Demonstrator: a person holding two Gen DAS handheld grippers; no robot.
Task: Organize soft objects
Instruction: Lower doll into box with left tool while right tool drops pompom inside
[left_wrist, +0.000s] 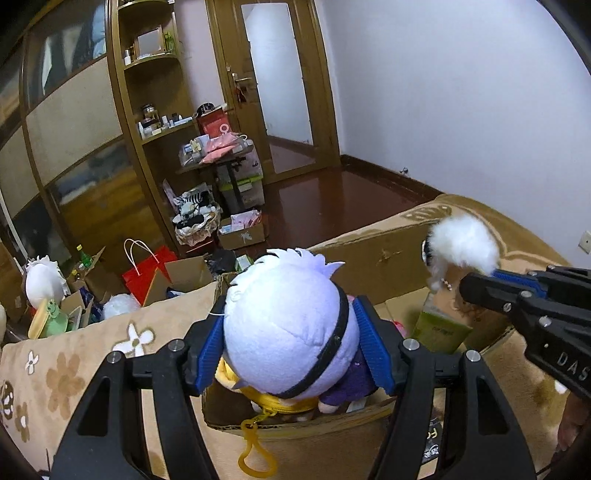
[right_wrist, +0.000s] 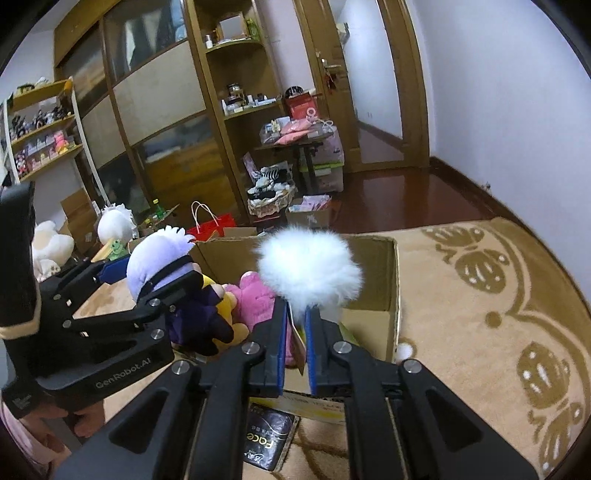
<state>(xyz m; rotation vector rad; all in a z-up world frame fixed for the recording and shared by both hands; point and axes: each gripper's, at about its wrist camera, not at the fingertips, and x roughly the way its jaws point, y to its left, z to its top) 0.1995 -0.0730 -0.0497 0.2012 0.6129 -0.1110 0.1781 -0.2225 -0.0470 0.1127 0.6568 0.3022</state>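
My left gripper is shut on a plush doll with a lilac head, black band and purple outfit, held over the open cardboard box on the bed. The doll also shows in the right wrist view. My right gripper is shut on a white fluffy pom-pom toy, held above the box; it shows in the left wrist view at right. Inside the box lie a pink plush and a yellow plush.
The box sits on a beige patterned blanket. A green carton stands in the box. A red paper bag, other cartons, a basket and more plush toys crowd the floor by the wardrobe. A black packet lies before the box.
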